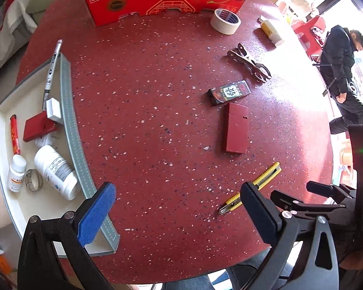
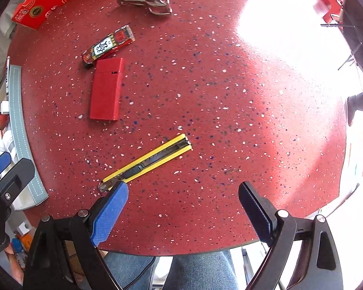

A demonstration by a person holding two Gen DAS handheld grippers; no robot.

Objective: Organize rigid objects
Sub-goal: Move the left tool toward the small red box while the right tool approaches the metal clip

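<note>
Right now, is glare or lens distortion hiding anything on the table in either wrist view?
Right wrist view: sunlight blows out the table's upper right to pure white, so nothing is readable there; the yellow utility knife stays sharp. Left wrist view: glare washes the right edge near the white tube; fisheye bends the tray's rim into a curve.

Ahead of your left jaws you have two red boxes (image 1: 236, 128) (image 1: 40, 126), one patterned box (image 1: 230, 91), one utility knife (image 1: 250, 188), one metal clamp (image 1: 250, 62) and one tape roll (image 1: 226, 20); to their left, two white bottles (image 1: 56, 171) (image 1: 17, 174), one marker (image 1: 51, 72), one hose clamp (image 1: 34, 180).
</note>
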